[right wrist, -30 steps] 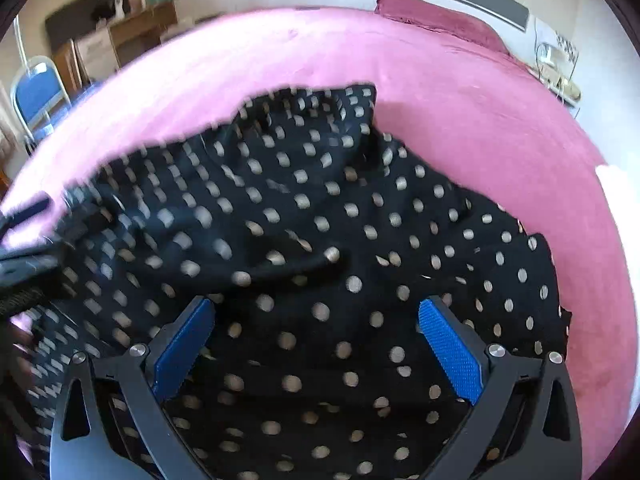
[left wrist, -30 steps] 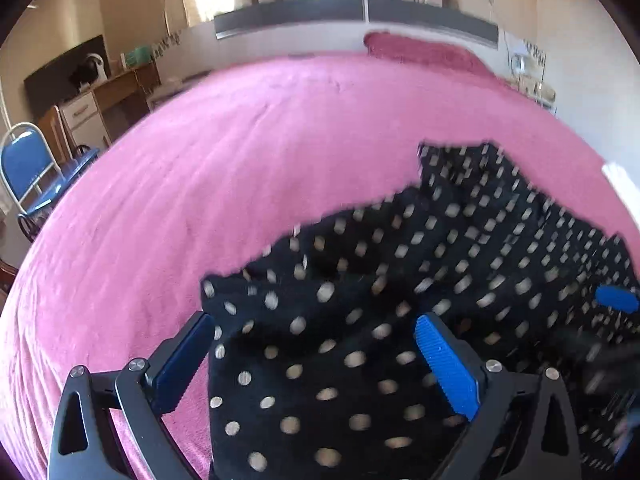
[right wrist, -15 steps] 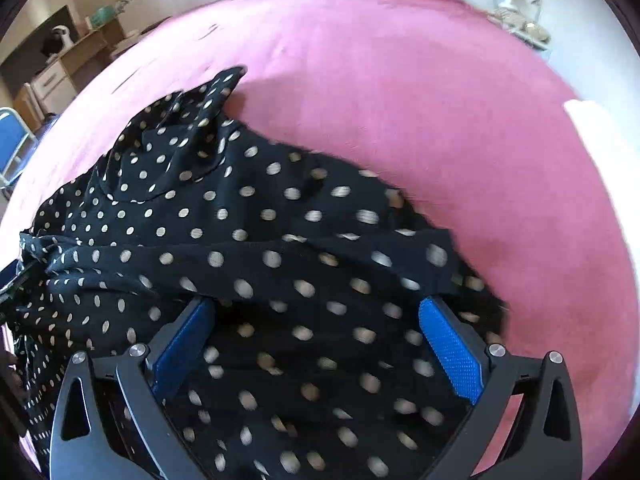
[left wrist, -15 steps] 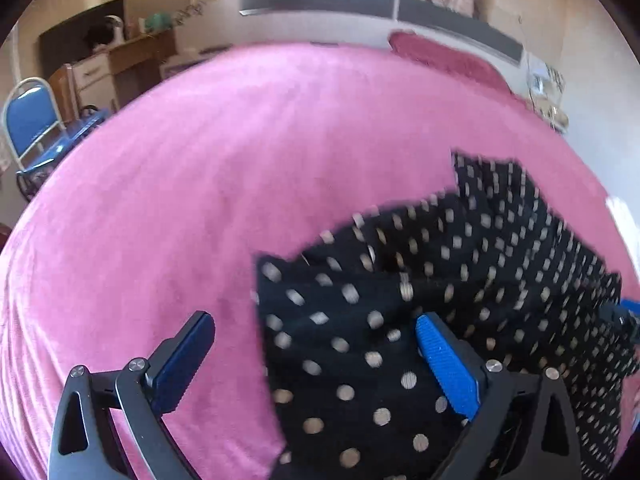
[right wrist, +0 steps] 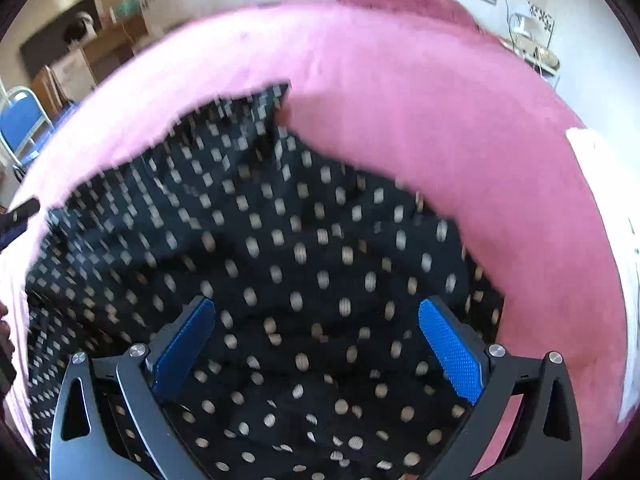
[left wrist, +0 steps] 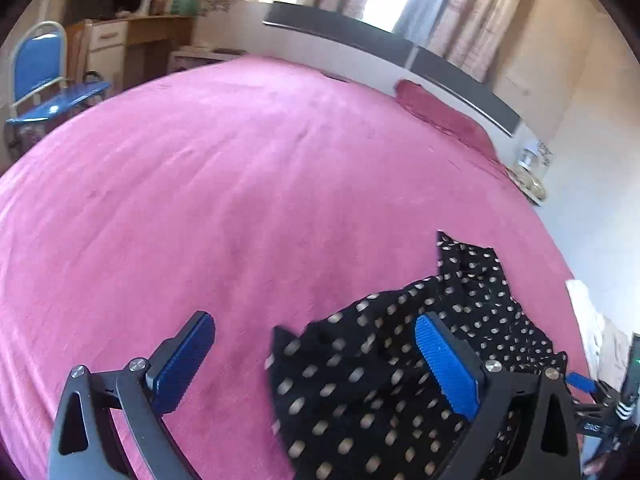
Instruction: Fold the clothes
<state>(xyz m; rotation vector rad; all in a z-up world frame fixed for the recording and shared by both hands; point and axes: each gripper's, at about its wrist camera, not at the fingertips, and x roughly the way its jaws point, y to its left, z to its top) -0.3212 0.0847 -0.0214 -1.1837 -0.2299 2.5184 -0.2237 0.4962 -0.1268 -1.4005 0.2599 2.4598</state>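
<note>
Right wrist view: our right hand-held gripper [right wrist: 316, 344] and left hand-held gripper [left wrist: 316, 356] gape wide, holding nothing. The dress [right wrist: 280, 264] lies rumpled on the bed [right wrist: 460, 128]. We should pinch one edge cleanly.

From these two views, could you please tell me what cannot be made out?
- Polka-dot garment: its type and near edge, cut off by the frame and gripper bodies in both views.
- Its far corner: motion-blurred, right wrist view.
- Right gripper: mostly beyond the left wrist view's edge.
</note>
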